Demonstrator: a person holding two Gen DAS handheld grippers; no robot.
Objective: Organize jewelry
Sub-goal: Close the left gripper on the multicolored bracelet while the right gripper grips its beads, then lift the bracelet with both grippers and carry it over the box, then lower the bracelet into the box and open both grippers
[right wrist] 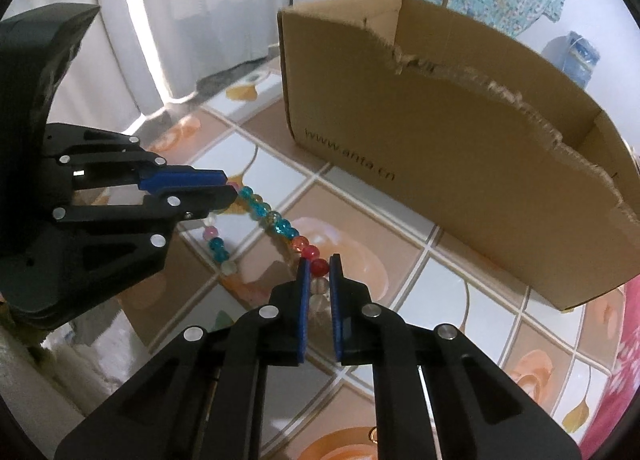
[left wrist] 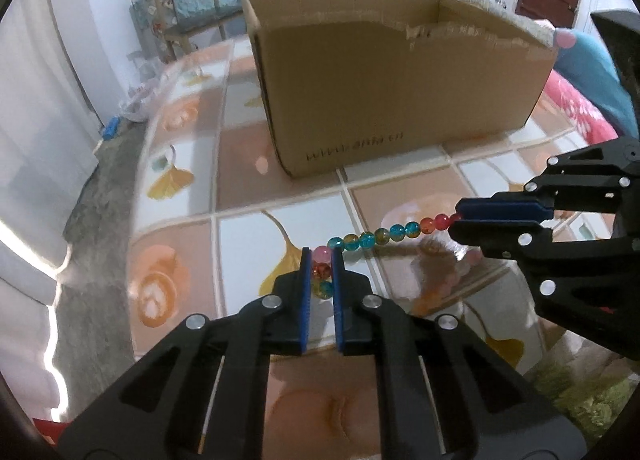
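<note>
Clearly both tools are clamped on the same thing. At the left, the left gripper [left wrist: 322,260] has its blue pads closed on one end of the bead string [left wrist: 376,238]: a pink bead sits at the fingertips, with an orange-red one and a yellow-teal one stacked behind it between the fingers. From there the string runs rightward in a nearly straight, slightly rising line of teal, yellow and orange beads, held off the patterned tablecloth [left wrist: 180,180], to a red bead at the tips of the right gripper [left wrist: 456,220], whose jaws are pressed together on that end.

In the right wrist view the order reverses: the left gripper [right wrist: 230,188] enters from the left with beads emerging at its tip, the bead string [right wrist: 276,222] slopes down to the right, and the right gripper [right wrist: 318,266] pinches a red bead, a pale one just behind it. A second run of beads hangs in a loop below the left gripper's tip, near the cloth. Behind the string, well apart from it, stands a cardboard box [right wrist: 460,180] with a torn upper edge.
</note>
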